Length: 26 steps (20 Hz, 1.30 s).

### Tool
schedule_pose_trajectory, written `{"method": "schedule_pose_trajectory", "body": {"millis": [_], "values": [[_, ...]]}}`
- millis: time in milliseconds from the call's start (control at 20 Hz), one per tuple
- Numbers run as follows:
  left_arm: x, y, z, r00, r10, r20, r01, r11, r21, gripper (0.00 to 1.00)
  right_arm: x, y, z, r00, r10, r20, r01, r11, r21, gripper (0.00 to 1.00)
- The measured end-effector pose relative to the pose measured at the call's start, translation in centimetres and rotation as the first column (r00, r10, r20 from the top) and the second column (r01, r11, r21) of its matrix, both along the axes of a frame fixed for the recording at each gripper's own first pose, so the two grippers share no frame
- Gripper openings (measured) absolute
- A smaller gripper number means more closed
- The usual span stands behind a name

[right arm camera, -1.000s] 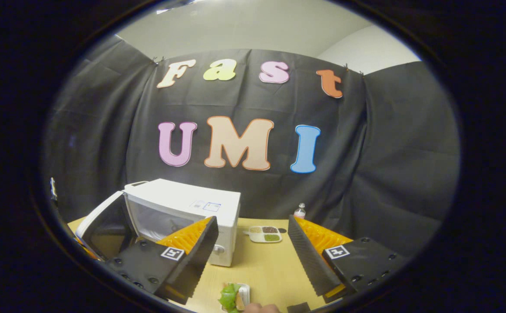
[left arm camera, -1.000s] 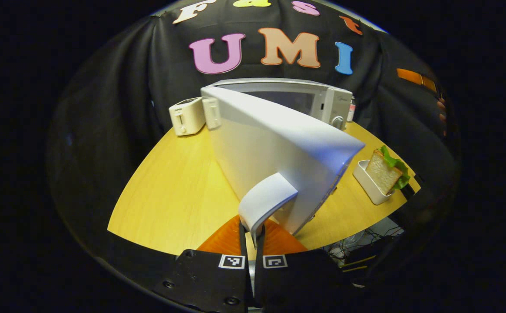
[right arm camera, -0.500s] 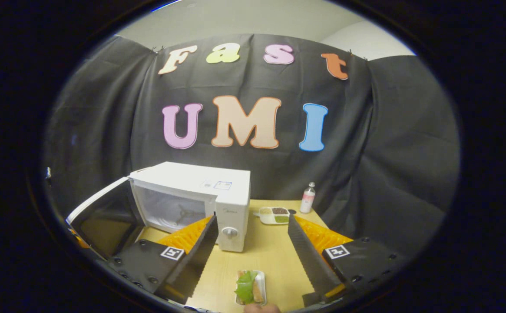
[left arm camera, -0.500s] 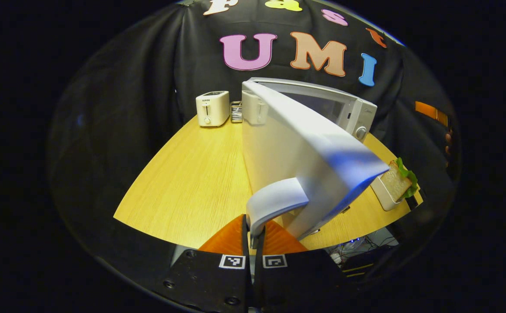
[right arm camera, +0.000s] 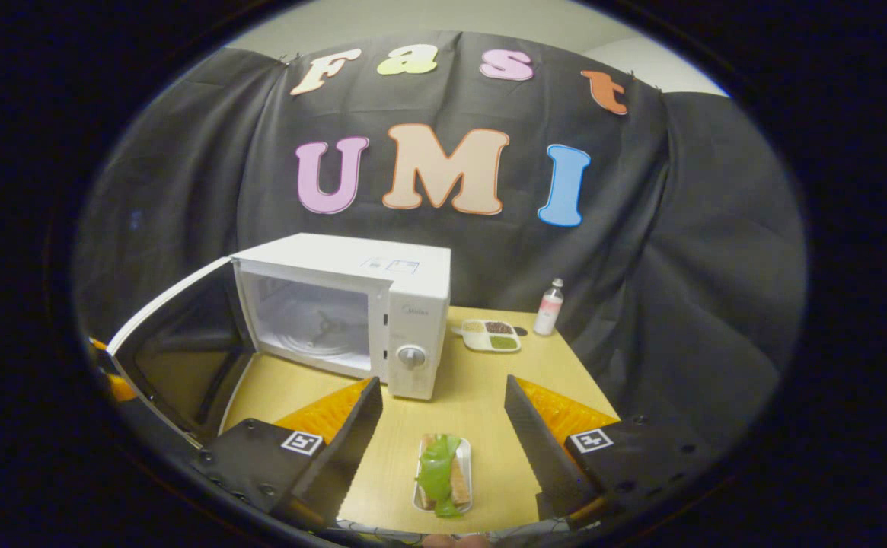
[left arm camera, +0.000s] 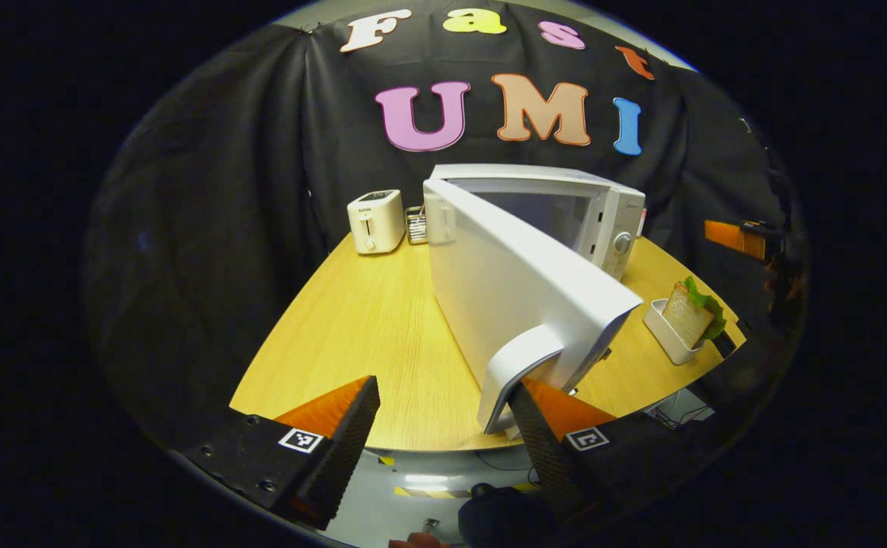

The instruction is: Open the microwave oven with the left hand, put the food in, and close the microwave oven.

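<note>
Release came first — your left gripper (left arm camera: 443, 438), clamped on the door handle (left arm camera: 515, 373) a second ago, spread its jaws wide and empty. Microwave (right arm camera: 352, 304) stood open at centre; right gripper (right arm camera: 443, 441), jaws wide, hovered above the sandwich (right arm camera: 441, 483) at bottom centre on the bench (right arm camera: 489, 380) — ready to grasp.

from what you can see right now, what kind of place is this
Most likely a mock kitchen staged in a booth: a wooden table holds an open microwave, a toaster and a sandwich in a tray, with black cloth behind.
</note>
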State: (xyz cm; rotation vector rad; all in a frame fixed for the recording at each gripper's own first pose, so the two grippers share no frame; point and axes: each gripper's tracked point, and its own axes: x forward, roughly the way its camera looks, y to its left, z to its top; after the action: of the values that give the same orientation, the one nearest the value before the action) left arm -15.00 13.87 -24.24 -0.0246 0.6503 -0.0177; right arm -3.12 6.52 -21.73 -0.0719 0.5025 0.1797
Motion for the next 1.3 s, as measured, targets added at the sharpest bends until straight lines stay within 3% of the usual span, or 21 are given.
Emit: {"method": "schedule_pose_trajectory", "body": {"millis": [350, 650, 850, 950, 1050, 1300], "values": [[0.2, 0.3, 7.9, 0.994, -0.003, 0.110, -0.001, 0.999, 0.033, 0.98, -1.5, -0.8, -6.3, 0.992, 0.020, -0.121, -0.025, 0.999, -0.042, 1.00], [4.3, -0.4, 15.0, 0.959, 0.003, 0.284, -0.016, 0.999, 0.041, 1.00, -2.8, -1.3, -11.5, 0.979, 0.049, -0.196, -0.067, 0.994, -0.088, 0.98], [7.7, -2.1, 18.5, 0.922, 0.073, 0.381, -0.046, 0.996, -0.081, 0.97, -3.7, -1.9, -15.1, 0.963, 0.039, -0.265, -0.063, 0.995, -0.080, 0.99], [9.2, -2.4, 19.9, 0.902, 0.093, 0.421, -0.057, 0.994, -0.097, 0.97, -4.0, -2.2, -16.6, 0.954, 0.025, -0.300, -0.049, 0.996, -0.073, 0.97], [10.4, -3.1, 21.3, 0.884, 0.093, 0.458, -0.049, 0.993, -0.107, 0.96, -4.1, -2.2, -17.4, 0.945, 0.017, -0.325, -0.041, 0.997, -0.064, 0.92], [11.6, -4.8, 22.2, 0.870, 0.067, 0.489, -0.003, 0.992, -0.129, 0.97, -4.5, -1.5, -18.3, 0.932, 0.026, -0.362, -0.037, 0.999, -0.023, 0.62]]}}
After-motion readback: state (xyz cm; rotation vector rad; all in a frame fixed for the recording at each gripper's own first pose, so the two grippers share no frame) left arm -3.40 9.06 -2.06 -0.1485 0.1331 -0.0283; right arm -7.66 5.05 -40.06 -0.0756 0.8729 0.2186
